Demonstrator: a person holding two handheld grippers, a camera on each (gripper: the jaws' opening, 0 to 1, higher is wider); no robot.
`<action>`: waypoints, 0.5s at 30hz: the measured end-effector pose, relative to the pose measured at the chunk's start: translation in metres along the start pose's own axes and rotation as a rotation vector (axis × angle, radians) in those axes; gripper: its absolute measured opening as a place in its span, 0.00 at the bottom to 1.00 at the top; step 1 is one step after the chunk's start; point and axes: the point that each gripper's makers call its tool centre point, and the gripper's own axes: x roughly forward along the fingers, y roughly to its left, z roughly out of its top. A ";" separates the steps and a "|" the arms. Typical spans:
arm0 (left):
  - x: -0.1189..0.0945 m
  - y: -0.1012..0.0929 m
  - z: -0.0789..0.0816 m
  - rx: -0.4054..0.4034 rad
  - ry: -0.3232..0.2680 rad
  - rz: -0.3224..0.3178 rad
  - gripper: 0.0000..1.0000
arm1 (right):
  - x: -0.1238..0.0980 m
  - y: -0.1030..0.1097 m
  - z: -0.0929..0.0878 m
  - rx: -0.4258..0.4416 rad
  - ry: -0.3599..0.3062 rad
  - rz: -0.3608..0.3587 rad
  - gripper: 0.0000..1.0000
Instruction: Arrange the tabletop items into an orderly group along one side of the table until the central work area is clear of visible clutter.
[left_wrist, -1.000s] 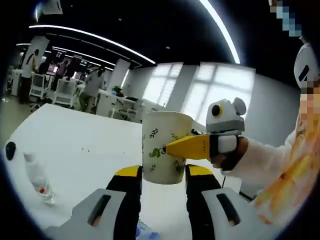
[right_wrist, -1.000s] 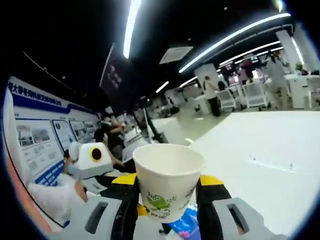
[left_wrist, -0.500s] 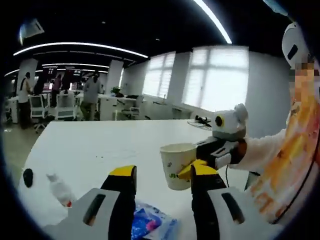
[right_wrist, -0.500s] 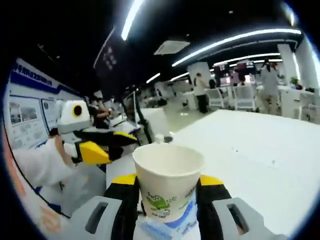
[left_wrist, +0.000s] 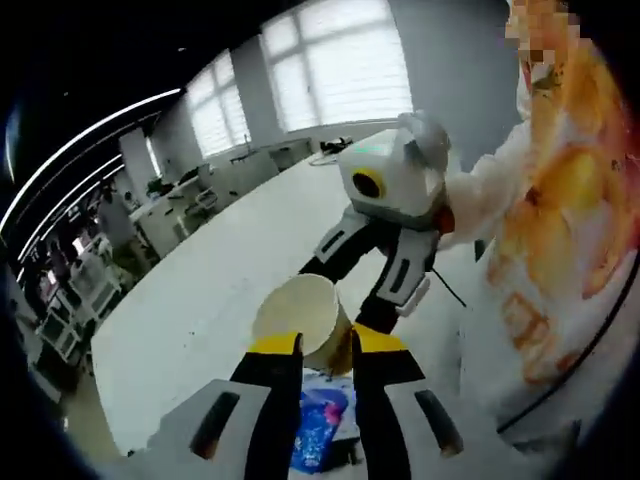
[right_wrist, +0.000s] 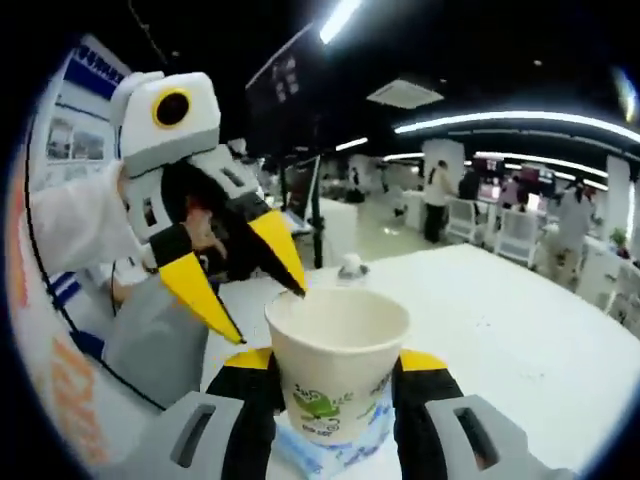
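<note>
A white paper cup (right_wrist: 335, 365) with green leaf print sits upright between the jaws of my right gripper (right_wrist: 335, 362), which is shut on it. My left gripper (right_wrist: 272, 318) comes in from the left with its yellow-tipped jaws spread. One of its fingertips (right_wrist: 300, 288) is at the cup's far rim. In the left gripper view I look down past my left gripper (left_wrist: 325, 342) into the cup (left_wrist: 298, 312), and the right gripper (left_wrist: 340, 300) holds it from beyond. A blue packet (left_wrist: 320, 425) lies on the table under the cup, also seen as the blue packet (right_wrist: 335, 452).
The white table (right_wrist: 520, 340) stretches away to the right. A clear bottle's cap (right_wrist: 350, 267) peeks up behind the cup's rim. A person's white sleeve and orange-patterned clothing (left_wrist: 560, 230) stand close on the right. Office desks, chairs and people lie far behind.
The left gripper, which stood off to the side half a second ago, has swung in over the cup and tilted downward. The right gripper still holds the cup.
</note>
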 end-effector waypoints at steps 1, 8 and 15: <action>0.001 0.001 0.001 0.009 0.004 0.001 0.09 | -0.001 0.001 0.001 -0.013 -0.008 0.001 0.44; 0.013 -0.012 0.000 0.086 0.042 -0.094 0.02 | -0.009 0.000 -0.005 -0.061 -0.005 0.001 0.43; 0.023 -0.016 -0.016 0.150 0.088 -0.113 0.00 | -0.007 -0.001 -0.008 -0.076 0.000 0.001 0.46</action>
